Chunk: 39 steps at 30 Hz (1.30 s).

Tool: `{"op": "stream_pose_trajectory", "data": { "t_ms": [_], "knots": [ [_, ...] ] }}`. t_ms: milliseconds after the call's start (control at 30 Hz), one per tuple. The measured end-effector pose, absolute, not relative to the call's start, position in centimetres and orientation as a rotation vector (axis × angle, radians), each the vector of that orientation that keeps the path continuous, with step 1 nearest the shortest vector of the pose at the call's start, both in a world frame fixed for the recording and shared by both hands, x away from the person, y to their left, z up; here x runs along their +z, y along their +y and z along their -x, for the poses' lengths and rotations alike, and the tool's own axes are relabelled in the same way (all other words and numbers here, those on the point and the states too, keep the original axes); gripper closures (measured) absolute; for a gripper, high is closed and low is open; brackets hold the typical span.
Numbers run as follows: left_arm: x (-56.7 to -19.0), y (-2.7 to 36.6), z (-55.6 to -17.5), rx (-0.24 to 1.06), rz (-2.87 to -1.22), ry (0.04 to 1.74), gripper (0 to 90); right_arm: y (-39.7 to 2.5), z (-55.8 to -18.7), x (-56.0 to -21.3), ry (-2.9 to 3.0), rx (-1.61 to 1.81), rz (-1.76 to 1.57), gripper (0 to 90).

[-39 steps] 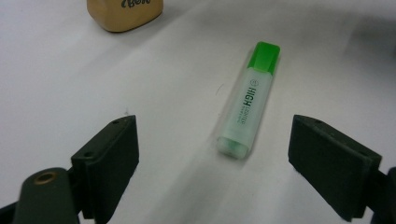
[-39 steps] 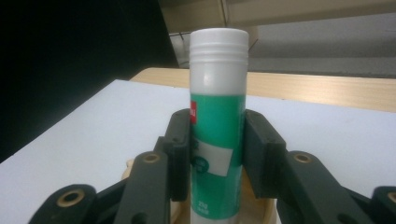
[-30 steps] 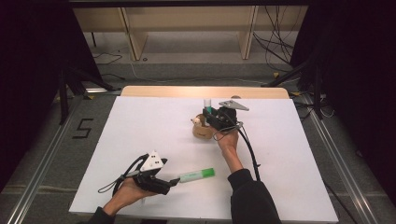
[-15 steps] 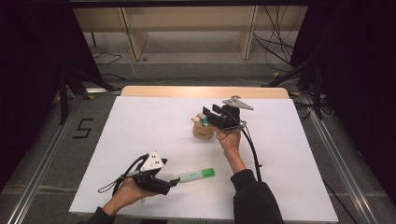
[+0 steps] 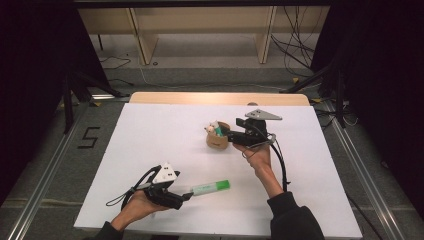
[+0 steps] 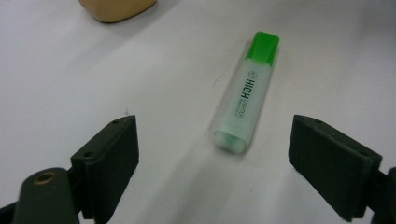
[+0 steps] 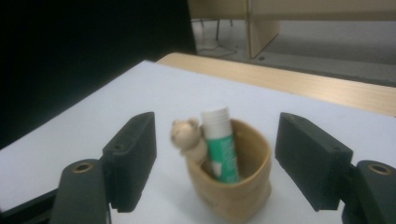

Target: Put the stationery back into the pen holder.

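since a second ago my right gripper [image 5: 227, 134] has backed off to the right of the tan cup [image 5: 217, 140], jaws released, leaving the green-and-white stick [image 7: 220, 144] standing inside it beside the little bear figure [image 7: 187, 135]. that part looks done to me. my left gripper [image 5: 184, 196] rests well short of the cup, jaws spread wide around the near end of the green highlighter [image 6: 245, 105], which lies flat on the white tabletop [image 5: 150, 135]. clenching on it and carrying it to the cup is what's left, i think.
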<state>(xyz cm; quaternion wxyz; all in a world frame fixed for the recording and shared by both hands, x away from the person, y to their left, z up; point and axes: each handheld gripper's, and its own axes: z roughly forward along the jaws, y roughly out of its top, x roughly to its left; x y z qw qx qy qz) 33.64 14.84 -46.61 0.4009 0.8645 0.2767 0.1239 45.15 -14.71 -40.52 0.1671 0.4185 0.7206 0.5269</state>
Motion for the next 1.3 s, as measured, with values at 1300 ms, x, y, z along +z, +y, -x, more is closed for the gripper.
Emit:
{"op": "stream_pose_trajectory", "data": {
  "t_ms": [1300],
  "knots": [
    [-46.0, 11.4, -35.1, 0.251, -2.451, 0.588, 20.4, -18.4, -33.4, -43.1, 2.215, 1.443, -0.999, 23.7]
  ]
}}
